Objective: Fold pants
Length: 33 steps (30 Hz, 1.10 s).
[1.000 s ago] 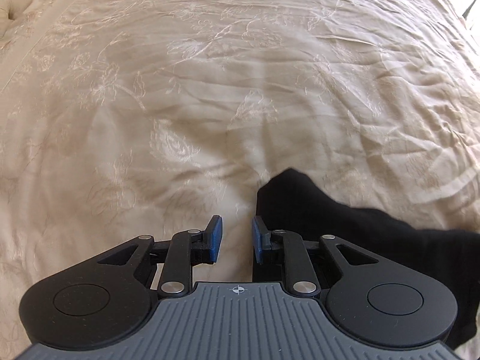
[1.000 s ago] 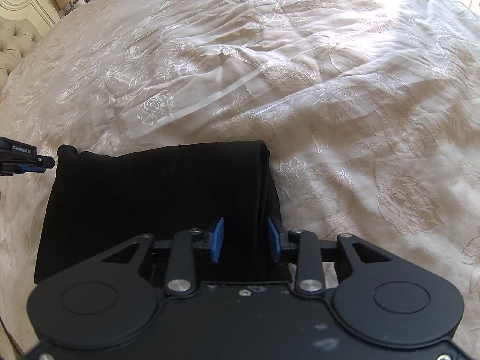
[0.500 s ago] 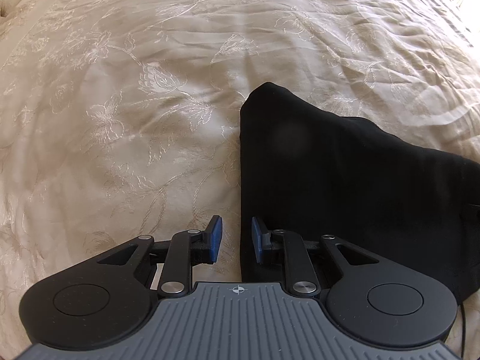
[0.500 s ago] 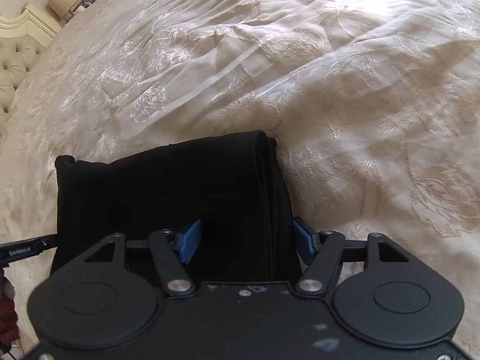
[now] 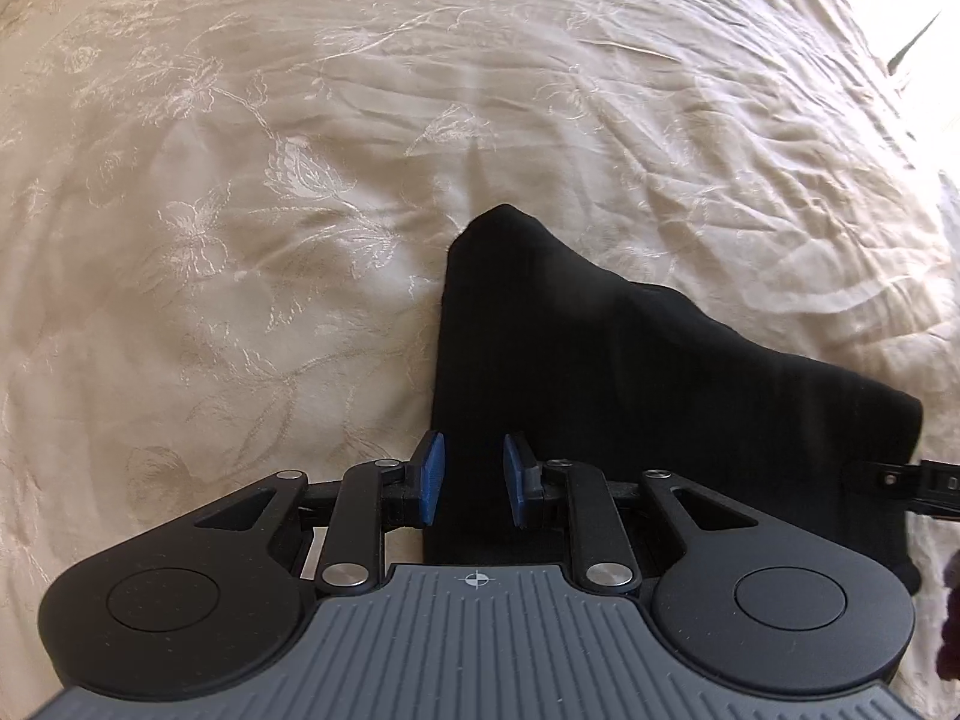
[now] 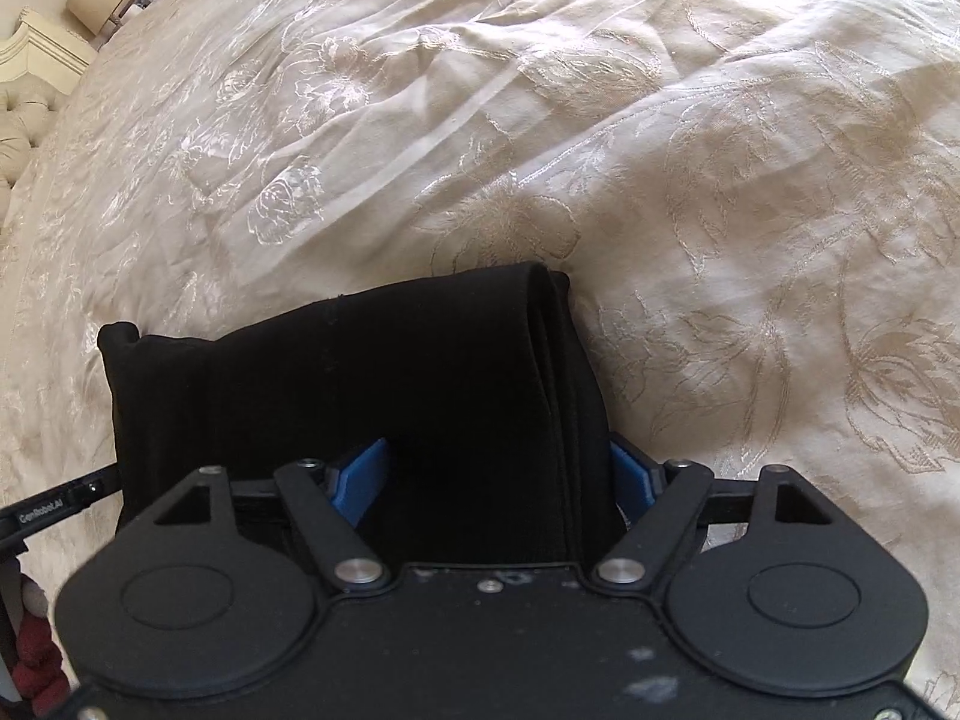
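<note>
cream floral-embroidered bedspread (image 5: 240,210) fills both views, wrinkled and bright with daylight, covering a bed that carries everything here. close in, the left hand-held gripper (image 5: 474,486) points steeply down with its two blue pads (image 5: 431,477) set narrow; the left edge of the black fabric runs between them, yet a gap shows on each side and neither pad presses it. the right hand-held gripper (image 6: 492,480) has just been opening and now stands wide, its blue pads (image 6: 360,480) straddling the right end of the same fabric without squeezing it.

one pair of black folded pants (image 6: 360,396) lies flat on the bedspread directly under both tools, a compact dark bundle. its right side shows several stacked layers along a rounded fold (image 6: 558,390); its far left corner (image 5: 504,222) bulges up to a blunt point. the cloth is matte and plain, with no visible detail in the dark.

beyond the bundle the bedspread stretches open on every side, well clear toward the far edge. at the upper left of the right wrist view sit a cream tufted headboard (image 6: 18,132) and a pale lamp (image 6: 96,0) on a white nightstand (image 6: 42,54). a dark red knitted sleeve (image 6: 36,648) shows at the lower left.

counted: two hand-held grippers, one pair of pants, one lamp.
</note>
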### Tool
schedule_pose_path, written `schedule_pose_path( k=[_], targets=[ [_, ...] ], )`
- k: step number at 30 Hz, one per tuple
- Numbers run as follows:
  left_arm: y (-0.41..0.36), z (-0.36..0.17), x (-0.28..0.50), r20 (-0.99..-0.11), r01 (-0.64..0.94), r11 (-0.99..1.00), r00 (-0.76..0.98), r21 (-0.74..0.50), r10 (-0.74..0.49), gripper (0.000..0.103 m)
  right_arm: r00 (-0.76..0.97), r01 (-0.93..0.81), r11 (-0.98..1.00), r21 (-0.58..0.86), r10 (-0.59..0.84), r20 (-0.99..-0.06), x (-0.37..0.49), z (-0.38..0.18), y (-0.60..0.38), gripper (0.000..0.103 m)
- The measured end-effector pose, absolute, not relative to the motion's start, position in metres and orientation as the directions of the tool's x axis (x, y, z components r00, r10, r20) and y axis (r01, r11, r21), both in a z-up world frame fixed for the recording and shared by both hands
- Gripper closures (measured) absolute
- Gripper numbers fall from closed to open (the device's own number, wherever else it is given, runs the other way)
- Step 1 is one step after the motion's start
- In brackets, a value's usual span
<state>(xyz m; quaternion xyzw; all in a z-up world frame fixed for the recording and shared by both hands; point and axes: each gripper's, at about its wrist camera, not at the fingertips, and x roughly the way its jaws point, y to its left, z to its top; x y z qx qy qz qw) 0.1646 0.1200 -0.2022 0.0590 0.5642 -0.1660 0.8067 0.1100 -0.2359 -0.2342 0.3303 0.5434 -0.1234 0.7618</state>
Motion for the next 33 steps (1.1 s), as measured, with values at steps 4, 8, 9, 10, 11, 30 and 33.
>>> schedule_pose_path(
  k=[4, 8, 9, 10, 11, 30, 33],
  targets=[
    [0.108, -0.213, 0.156, -0.945, 0.411, 0.91, 0.272, -0.056, -0.181, 0.057, 0.388, 0.503, 0.778, 0.376, 0.186, -0.903, 0.105, -0.234, -0.236, 0.021],
    [0.095, -0.227, 0.156, -0.952, 0.449, 0.894, 0.276, 0.007, -0.132, 0.037, 0.389, 0.466, 0.812, 0.351, 0.169, -0.906, 0.103, -0.232, -0.232, 0.026],
    [0.094, -0.229, 0.158, -0.952, 0.436, 0.9, 0.279, 0.009, -0.126, 0.03, 0.39, 0.46, 0.818, 0.346, 0.164, -0.906, 0.103, -0.232, -0.231, 0.026],
    [0.094, -0.231, 0.162, -0.953, 0.419, 0.908, 0.276, 0.003, -0.124, 0.027, 0.393, 0.453, 0.824, 0.34, 0.158, -0.906, 0.102, -0.232, -0.23, 0.027],
    [0.095, -0.233, 0.166, -0.954, 0.402, 0.916, 0.27, -0.008, -0.127, 0.02, 0.396, 0.449, 0.827, 0.337, 0.154, -0.905, 0.101, -0.232, -0.228, 0.028],
    [0.1, -0.205, 0.149, -0.922, 0.308, 0.949, 0.342, -0.072, -0.181, 0.088, 0.489, 0.388, 0.851, 0.354, 0.136, -0.862, 0.077, -0.191, -0.222, 0.079],
    [0.107, -0.187, 0.151, -0.902, 0.284, 0.951, 0.368, -0.12, -0.224, 0.09, 0.508, 0.353, 0.88, 0.318, 0.105, -0.855, 0.076, -0.172, -0.209, 0.08]
  ],
)
